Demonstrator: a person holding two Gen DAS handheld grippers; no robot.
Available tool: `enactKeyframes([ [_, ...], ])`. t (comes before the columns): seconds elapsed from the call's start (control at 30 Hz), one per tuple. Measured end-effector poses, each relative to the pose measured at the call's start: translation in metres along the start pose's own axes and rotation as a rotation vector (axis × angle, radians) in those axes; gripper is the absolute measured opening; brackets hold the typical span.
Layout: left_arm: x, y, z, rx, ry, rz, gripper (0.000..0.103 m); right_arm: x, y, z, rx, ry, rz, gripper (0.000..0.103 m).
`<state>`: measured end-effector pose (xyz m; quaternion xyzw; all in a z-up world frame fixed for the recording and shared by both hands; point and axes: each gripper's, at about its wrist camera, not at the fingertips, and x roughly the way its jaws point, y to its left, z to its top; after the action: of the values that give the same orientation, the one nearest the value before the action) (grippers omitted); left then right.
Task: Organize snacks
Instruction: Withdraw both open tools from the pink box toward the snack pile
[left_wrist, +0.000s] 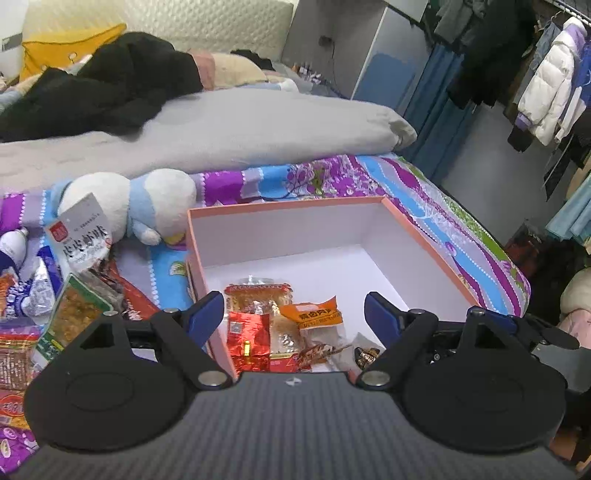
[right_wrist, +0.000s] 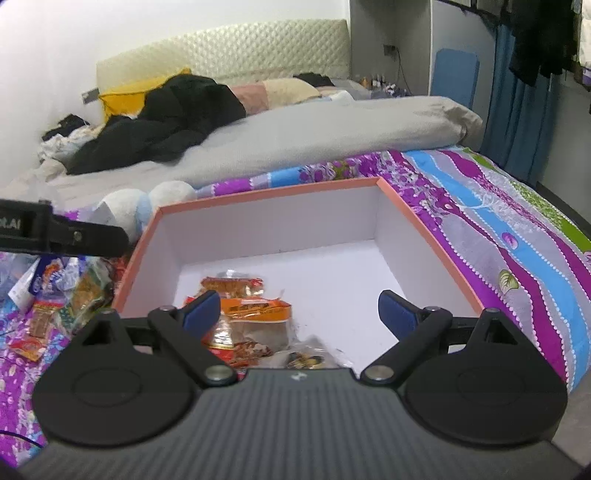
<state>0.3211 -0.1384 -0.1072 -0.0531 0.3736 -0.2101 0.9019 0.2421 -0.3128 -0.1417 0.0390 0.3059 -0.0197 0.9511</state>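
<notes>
A pink box (left_wrist: 288, 205) with a white inside lies open on the patterned bedsheet. Several snack packets sit in its near left corner, among them an orange packet (left_wrist: 317, 314) and a red foil packet (left_wrist: 247, 332). My left gripper (left_wrist: 293, 306) hangs open over those packets, its left finger above the box's left wall, and nothing is held. My right gripper (right_wrist: 299, 299) is open too, above the same box (right_wrist: 266, 197), with the orange packet (right_wrist: 258, 308) below its left finger. A heap of loose snacks (left_wrist: 74, 302) lies left of the box.
A white and blue plush toy (left_wrist: 129, 206) lies behind the snack heap, with a grey duvet (left_wrist: 221, 129) and black clothing further back. The bed's edge drops off right of the box. Clothes (left_wrist: 546, 74) hang at the far right.
</notes>
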Motion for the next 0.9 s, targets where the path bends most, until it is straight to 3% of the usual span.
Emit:
enactKeyframes([
  [0.27,-0.042,0.012,-0.026,-0.015,-0.085,0.017,0.086,-0.022,0.024,-0.011,-0.02,-0.043,0.035,0.094],
  [0.53,-0.07,0.024,-0.046,-0.008,-0.112,0.067,0.086,-0.041,0.048,-0.011,-0.047,-0.101,0.076,0.094],
  [0.9,-0.108,0.058,-0.076,-0.078,-0.137,0.12,0.086,-0.068,0.08,-0.025,-0.102,-0.169,0.129,0.094],
])
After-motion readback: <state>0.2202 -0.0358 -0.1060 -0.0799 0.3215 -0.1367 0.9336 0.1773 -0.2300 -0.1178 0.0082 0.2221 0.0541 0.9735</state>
